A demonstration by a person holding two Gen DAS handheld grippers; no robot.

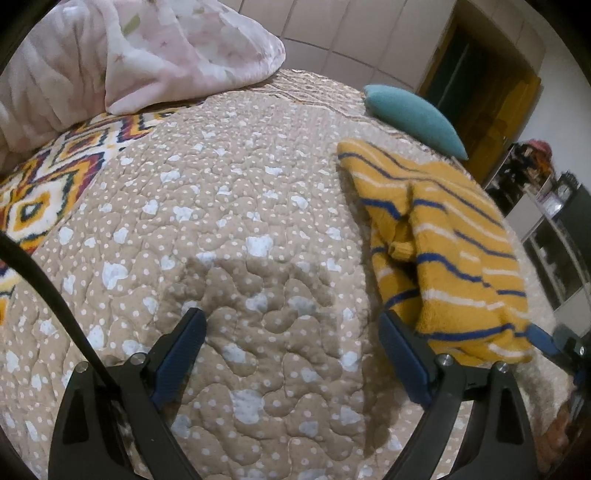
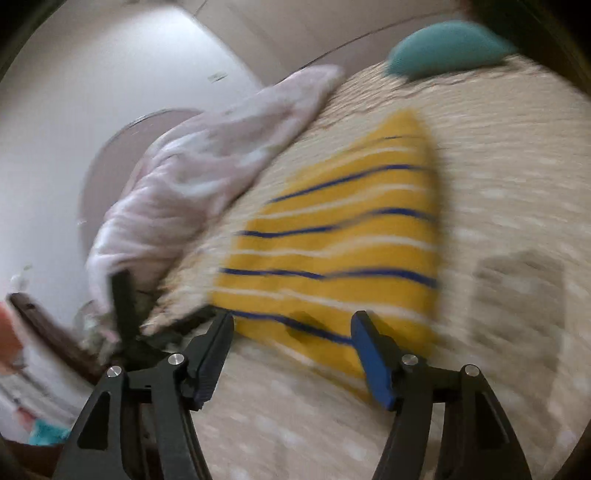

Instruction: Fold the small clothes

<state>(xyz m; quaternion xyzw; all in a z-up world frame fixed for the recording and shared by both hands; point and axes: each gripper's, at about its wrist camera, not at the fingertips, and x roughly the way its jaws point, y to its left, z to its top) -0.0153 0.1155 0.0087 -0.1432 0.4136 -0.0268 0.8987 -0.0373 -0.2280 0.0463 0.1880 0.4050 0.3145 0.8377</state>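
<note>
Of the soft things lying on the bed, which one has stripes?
The yellow garment with blue and white stripes. The teal pillow is plain, and the pink blanket is floral.

Crumpled yellow striped garment (image 1: 447,251) on quilt (image 1: 229,206)

You are looking across a bed (image 1: 221,221) under a beige quilt dotted white. A pink floral duvet (image 1: 147,55) lies bunched at its far side, a zigzag blanket (image 1: 44,192) beside it. A teal cushion (image 1: 413,118) sits at the far edge. Beyond it stand pale wardrobe panels (image 1: 351,33), a dark doorway (image 1: 465,85) and shelves (image 1: 554,240). The right view is blurred; a white wall (image 2: 92,92) shows there.
</note>
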